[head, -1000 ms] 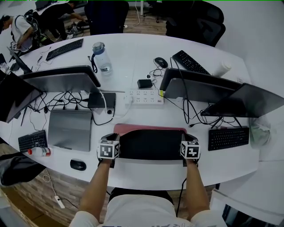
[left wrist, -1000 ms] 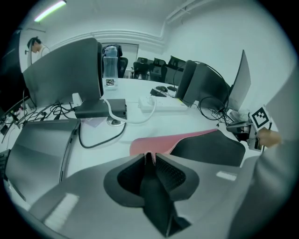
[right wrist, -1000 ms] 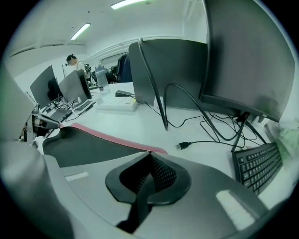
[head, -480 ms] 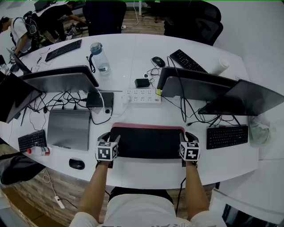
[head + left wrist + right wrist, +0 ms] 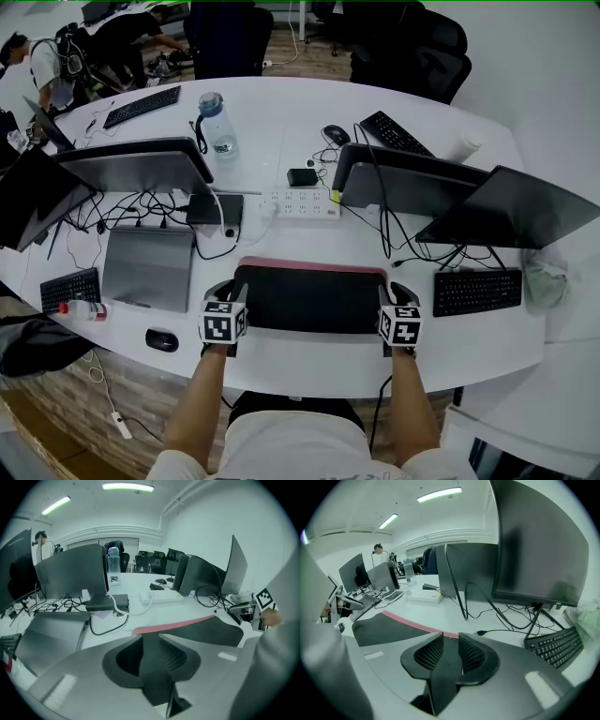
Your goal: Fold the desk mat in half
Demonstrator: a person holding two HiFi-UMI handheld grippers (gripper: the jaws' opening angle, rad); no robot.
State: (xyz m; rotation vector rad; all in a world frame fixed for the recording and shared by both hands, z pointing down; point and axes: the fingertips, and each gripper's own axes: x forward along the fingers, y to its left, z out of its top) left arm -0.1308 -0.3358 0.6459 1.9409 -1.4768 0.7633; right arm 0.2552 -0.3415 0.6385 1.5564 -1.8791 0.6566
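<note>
Jaws apart, left gripper (image 5: 229, 291) (just narrowing) and right gripper (image 5: 396, 292) (just widening) straddle the mat's (image 5: 309, 300) near corners. Bare table (image 5: 309, 358) lies behind both.

Both forearms (image 5: 202, 394) are stretched forward side by side, claws tipped downward. Left claw (image 5: 228, 292) has just been closing, right claw (image 5: 398, 292) just opening. Each has a desk mat (image 5: 309, 298) corner standing loose between its jaws, not clamped.
</note>
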